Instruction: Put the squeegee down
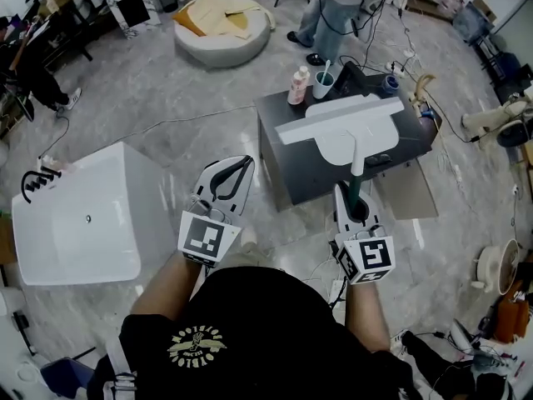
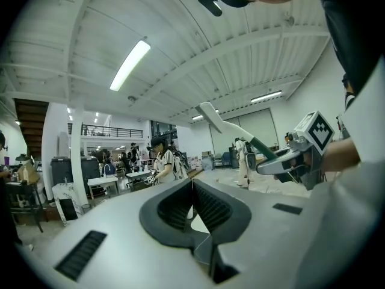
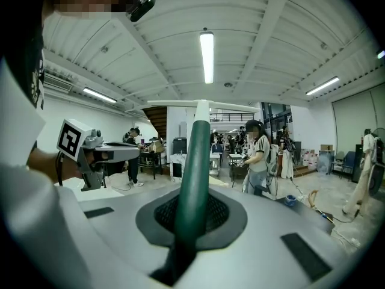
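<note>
White squeegee point(image 1: 343, 127) is in the right gripper point(image 1: 353, 198), jaws clamped on its dark green handle, wide blade end pointing away from the person. Head view: the blade lies over the top of a dark grey table point(image 1: 291, 169); can't tell from there if it touches. Left gripper view: squeegee point(image 2: 231, 126) sticks out from the right gripper point(image 2: 295, 158) with nothing under the blade, so it's held in the air, not set down. Right gripper view: green handle of the squeegee point(image 3: 195, 161) runs straight up between the pads of the right gripper point(image 3: 195, 203), pinched tight. Left gripper point(image 1: 241, 169) is beside it on the person's left, well apart from the squeegee, jaws closed tip to tip, nothing in them; left gripper view confirms it, left gripper point(image 2: 192, 188) pads meet at the front and are empty. It also shows in the right gripper view as the left gripper point(image 3: 102, 152), out to the side. On the table's far edge stand a pink bottle point(image 1: 298, 86) and a cup point(image 1: 323, 83) with a toothbrush in it, both clear of the blade. White bathtub point(image 1: 79, 223) sits on the marble floor at left. Round white cushion point(image 1: 223, 27) is further back, and a standing person point(image 1: 333, 11) is behind the table.
</note>
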A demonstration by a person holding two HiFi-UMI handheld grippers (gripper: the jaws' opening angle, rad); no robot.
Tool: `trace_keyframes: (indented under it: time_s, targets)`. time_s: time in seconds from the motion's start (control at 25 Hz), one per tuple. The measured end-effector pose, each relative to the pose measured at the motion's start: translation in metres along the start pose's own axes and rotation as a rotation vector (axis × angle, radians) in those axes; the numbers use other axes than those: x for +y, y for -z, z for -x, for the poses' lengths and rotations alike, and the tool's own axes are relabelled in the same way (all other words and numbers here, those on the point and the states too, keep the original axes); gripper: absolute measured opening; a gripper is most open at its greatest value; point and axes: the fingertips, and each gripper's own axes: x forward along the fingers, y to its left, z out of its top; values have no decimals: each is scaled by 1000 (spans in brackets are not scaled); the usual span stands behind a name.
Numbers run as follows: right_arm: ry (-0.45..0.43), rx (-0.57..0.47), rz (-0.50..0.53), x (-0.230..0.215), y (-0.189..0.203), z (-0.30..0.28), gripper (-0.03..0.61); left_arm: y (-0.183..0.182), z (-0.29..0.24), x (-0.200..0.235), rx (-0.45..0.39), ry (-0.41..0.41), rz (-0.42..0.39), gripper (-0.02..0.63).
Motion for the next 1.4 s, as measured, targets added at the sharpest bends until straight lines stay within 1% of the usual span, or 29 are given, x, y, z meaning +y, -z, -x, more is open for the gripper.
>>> trace_keyframes:
  time_s: [0.12, 0.36, 0.64, 1.04, 1.2, 1.4]
  targets:
    - [10, -2, 5, -3, -6, -15, 32, -2, -10, 15, -18, 4, 4, 25]
    - [36, -3, 20, -3, -20, -48, 32, 1, -25, 49, -29, 21, 13, 25]
    - [64, 15, 33, 1, -19, -79, 32, 8, -37, 83, -49, 34, 23, 25]
    - [74, 44, 35, -6, -11, -93, 32, 12, -56, 86, -48, 70, 18, 25]
    - [63, 66, 24, -19, -1, -103, 32, 19, -68, 90, -26, 50, 35, 25]
    - [47, 97, 3, -41, 20, -119, 32, 18, -90, 90, -20, 36, 18, 25]
